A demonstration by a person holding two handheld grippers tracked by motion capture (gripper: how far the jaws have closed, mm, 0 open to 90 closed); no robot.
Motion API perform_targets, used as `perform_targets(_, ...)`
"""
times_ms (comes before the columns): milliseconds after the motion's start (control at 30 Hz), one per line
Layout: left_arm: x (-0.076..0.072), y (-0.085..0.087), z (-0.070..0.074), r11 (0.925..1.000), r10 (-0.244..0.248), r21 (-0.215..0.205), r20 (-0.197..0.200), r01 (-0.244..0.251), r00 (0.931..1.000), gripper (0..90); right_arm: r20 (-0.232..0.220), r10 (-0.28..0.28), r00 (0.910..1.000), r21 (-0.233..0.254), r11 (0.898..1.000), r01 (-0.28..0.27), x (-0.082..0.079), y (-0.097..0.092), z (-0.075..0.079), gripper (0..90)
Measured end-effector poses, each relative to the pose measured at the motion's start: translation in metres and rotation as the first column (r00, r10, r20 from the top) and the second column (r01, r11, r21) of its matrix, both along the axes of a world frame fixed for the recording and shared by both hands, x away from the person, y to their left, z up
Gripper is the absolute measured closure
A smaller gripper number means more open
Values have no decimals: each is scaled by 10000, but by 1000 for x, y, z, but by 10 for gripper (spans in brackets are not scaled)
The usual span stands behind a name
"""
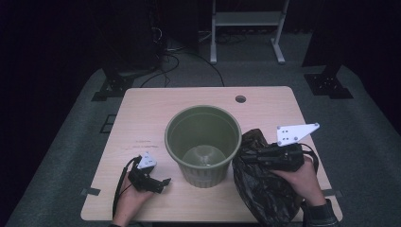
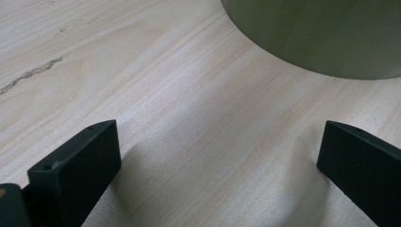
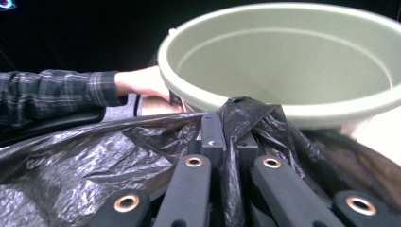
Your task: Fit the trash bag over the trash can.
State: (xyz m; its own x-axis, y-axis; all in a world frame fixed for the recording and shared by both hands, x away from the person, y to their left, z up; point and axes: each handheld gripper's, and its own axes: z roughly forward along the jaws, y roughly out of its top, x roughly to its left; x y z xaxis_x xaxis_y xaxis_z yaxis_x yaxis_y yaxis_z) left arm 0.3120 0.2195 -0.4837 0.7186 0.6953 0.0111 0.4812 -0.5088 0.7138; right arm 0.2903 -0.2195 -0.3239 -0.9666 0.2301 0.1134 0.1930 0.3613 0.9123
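Black plastic, a crumpled bin bag (image 1: 265,189), is pinched between the closed jaws of the right gripper (image 1: 249,156) and bunches at the right side of the green bin (image 1: 202,142), which stands mid-table and looks empty. The left gripper (image 1: 161,183) rests on the wooden table (image 1: 142,109) left of the bin, jaws wide and holding nothing. Judging by this, the bag is being brought up for lining; next, its mouth must be found and spread over the rim, probably with both grippers.
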Motion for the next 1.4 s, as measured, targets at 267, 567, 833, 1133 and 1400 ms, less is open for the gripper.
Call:
perform_targets(267,0,0,0,10000,0,2,1,0,10000,0,255,341,9991,329,9988,-349,4,6,23,878)
perform_targets(567,0,0,0,10000,0,1,-1,0,10000,0,390,891,9953,790,9926,-920,15,21,45,878)
perform_targets(833,0,0,0,10000,-1,1,1,1,10000,0,102,1606,9870,1100,9808,-1607,33,46,60,876)
perform_targets(1133,0,0,0,10000,0,-2,0,0,10000,0,-137,2240,9745,764,9720,-2224,45,86,72,876)
perform_targets(1400,0,0,0,10000,2,-4,2,-2,10000,0,-301,2635,9642,742,9626,-2607,51,127,71,876)
